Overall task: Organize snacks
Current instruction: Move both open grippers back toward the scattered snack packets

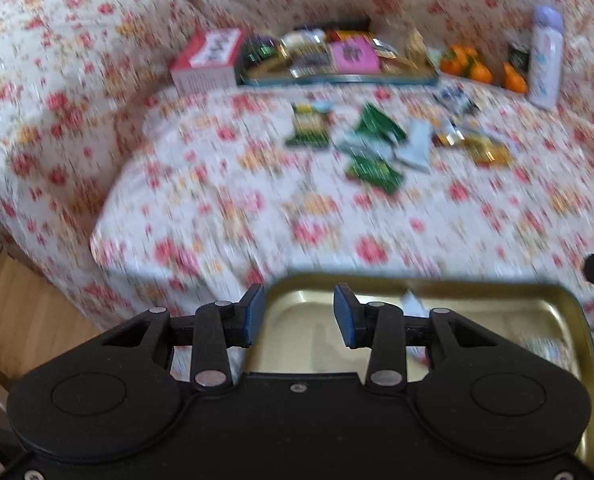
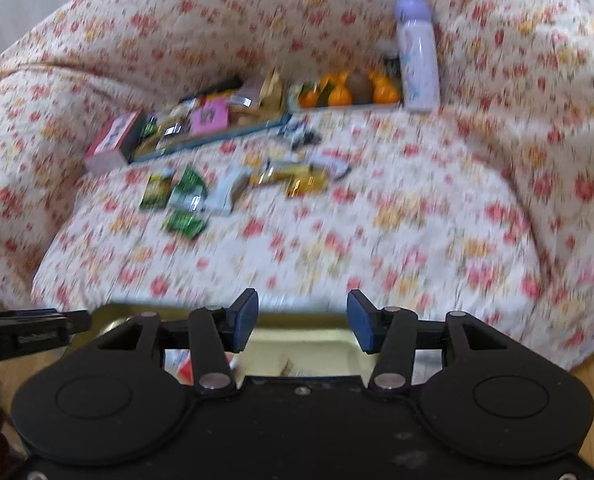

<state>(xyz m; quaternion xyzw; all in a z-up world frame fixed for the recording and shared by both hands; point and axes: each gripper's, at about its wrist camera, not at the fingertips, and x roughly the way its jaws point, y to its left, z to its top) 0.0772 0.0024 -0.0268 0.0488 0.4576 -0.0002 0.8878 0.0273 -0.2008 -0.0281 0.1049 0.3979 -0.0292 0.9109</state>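
Snack packets [image 1: 371,142] are seen strewn across the middle of the floral-covered sofa seat [image 1: 257,216]: green sachets, a pale wrapper and yellow-gold ones, all blurred. Behind them a blue-rimmed tray [image 1: 337,78] is already packed with snacks, flanked by a red-and-white box [image 1: 207,58] on one side and oranges [image 1: 463,62] with a lavender bottle [image 1: 547,54] on the other. A gold tin tray [image 1: 497,308] lies directly below both tools, at the near edge of the seat, with a few wrappers in it.

The left gripper [image 1: 299,316] and the right gripper [image 2: 301,322] are both spread apart and empty, held above that tin and well apart from the loose packets.

The step in hand is judged to be a reach toward the scattered packets. One packet should be singled out and approached flat and low, so that only its edge is pinched. The overlapping green sachets could be dragged together, and the soft cushion may yield under pressure.
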